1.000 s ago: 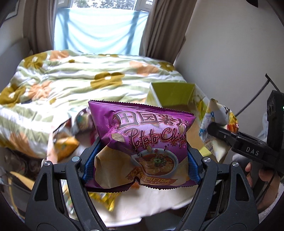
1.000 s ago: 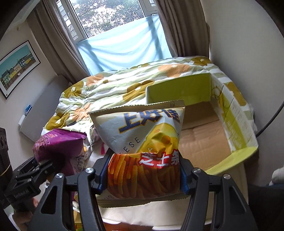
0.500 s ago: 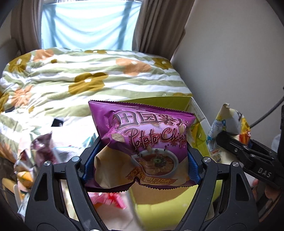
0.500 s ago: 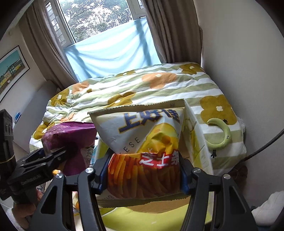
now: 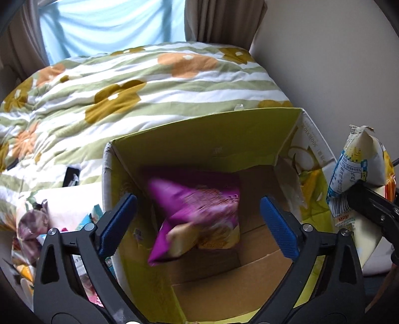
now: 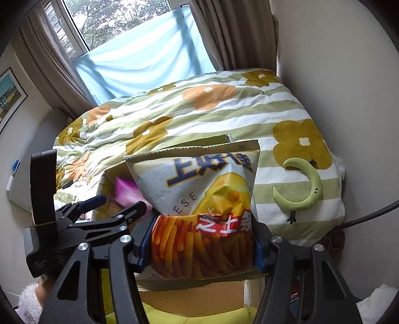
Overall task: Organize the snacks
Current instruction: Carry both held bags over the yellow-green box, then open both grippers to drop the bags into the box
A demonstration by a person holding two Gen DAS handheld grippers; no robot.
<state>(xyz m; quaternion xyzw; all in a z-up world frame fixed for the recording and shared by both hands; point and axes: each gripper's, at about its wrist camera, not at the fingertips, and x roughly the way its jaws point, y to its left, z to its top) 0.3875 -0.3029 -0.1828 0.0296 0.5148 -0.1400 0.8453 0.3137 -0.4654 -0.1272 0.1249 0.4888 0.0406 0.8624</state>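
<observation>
On my left wrist view, at the lower left edge of the frame, I see a loose heap of snack packets [image 5: 27, 231] lying on the bed beside the box. Above them the flowered quilt [image 5: 139, 82] fills the upper half of the frame, with the pale blue curtain [image 5: 112, 22] at the top. My left gripper [image 5: 198, 225] sits at the bottom centre, its blue pads [image 5: 117, 224] spread wide with nothing between them. Through that gap I look down into the green cardboard box [image 5: 207, 139], which takes up the middle of the frame. The purple chip bag [image 5: 197, 214] is inside the box, tilted and blurred, clear of both pads; I cannot tell whether it touches the brown floor. At the right edge, the yellow-and-white cheese stick bag [image 5: 359, 172] shows side-on, pinched in my other tool's black finger.

On my right wrist view, my left gripper [image 6: 117, 204] appears at the left centre, black, fingers apart over the box [image 6: 107, 184], with a smear of purple just beyond. In the middle, my right gripper [image 6: 203, 245] is clamped on the cheese stick bag [image 6: 207, 199], pads pressing both sides of its lower half, holding it upright above the box's near end. On the right of the frame a green crescent plush [image 6: 304, 189] lies on the quilt [image 6: 212, 112].
</observation>
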